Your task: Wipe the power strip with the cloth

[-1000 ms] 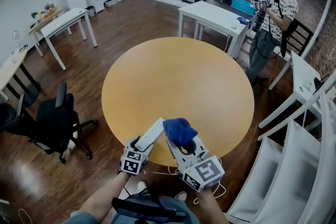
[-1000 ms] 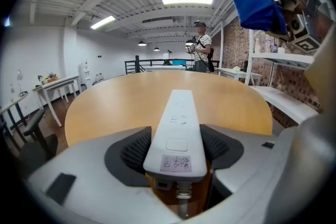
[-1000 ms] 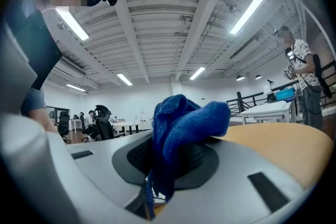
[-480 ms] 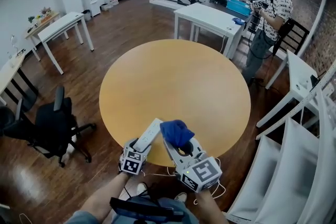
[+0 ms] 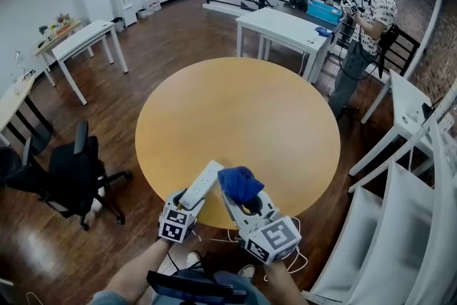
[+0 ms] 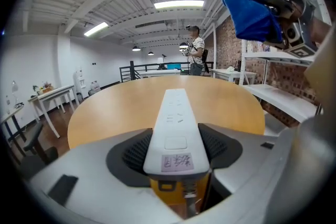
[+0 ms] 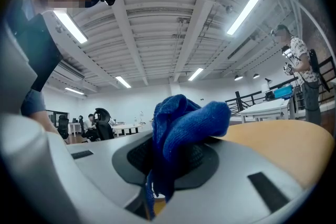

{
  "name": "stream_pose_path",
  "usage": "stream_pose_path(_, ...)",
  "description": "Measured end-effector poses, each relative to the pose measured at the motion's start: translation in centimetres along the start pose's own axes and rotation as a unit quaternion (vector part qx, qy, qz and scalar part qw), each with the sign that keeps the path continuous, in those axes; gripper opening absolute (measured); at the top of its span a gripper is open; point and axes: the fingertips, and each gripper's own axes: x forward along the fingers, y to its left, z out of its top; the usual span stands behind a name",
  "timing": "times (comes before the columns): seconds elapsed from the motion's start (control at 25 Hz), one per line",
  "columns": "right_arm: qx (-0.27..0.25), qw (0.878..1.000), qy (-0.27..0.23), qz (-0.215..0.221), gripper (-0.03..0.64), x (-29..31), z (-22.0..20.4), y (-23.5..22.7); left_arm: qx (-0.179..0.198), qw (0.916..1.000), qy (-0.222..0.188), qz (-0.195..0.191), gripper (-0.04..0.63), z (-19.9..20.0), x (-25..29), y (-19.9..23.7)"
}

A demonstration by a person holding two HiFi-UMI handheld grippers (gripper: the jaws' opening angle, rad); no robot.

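The left gripper (image 5: 187, 201) is clamped on the near end of the power strip (image 5: 204, 181), whose last stretch sinks between the ribbed black pads. A small label on that end carries handwriting too blurred to read. The strip is a long, smooth white plastic bar reaching out over the near edge of the round, matte wooden table (image 5: 243, 103); whether its far end touches the top cannot be told. Just to its right, the right gripper (image 5: 246, 202) pinches the cloth (image 5: 239, 182), a bunched blue knitted wad. The wad hides the jaw tips from above and droops between the pads.
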Motion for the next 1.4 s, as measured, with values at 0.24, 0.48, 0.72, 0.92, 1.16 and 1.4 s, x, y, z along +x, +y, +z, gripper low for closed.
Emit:
stream_pose_path(0.24,0.004,1.000,-0.019,0.020,0.060,0.7,2.0,1.1,0.034,0.9967,-0.073,-0.015,0.290,6.0,-1.9,-1.4)
stream_pose_path(0.48,0.006,0.997,-0.051,0.054,0.060,1.8,5.0,2.9,0.078,0.9853,-0.150,-0.026,0.288,12.9,-4.9,-3.0)
stream_pose_path(0.72,0.004,0.995,-0.065,0.077,0.060,2.8,6.6,4.3,0.105,0.9747,-0.195,-0.027,0.288,17.3,-7.3,-3.7)
stream_pose_path(0.92,0.015,0.991,-0.056,0.122,0.060,4.3,7.1,6.3,0.129,0.9694,-0.208,-0.022,0.288,19.0,-8.1,-4.3)
stream_pose_path(1.16,0.008,0.989,-0.022,0.147,0.060,5.8,5.2,8.0,0.174,0.9603,-0.217,-0.024,0.288,19.4,-8.7,-5.4)
stream_pose_path(1.4,-0.008,0.991,-0.034,0.132,0.060,5.6,6.1,6.4,0.159,0.9625,-0.219,-0.024,0.288,19.3,-9.3,-5.2)
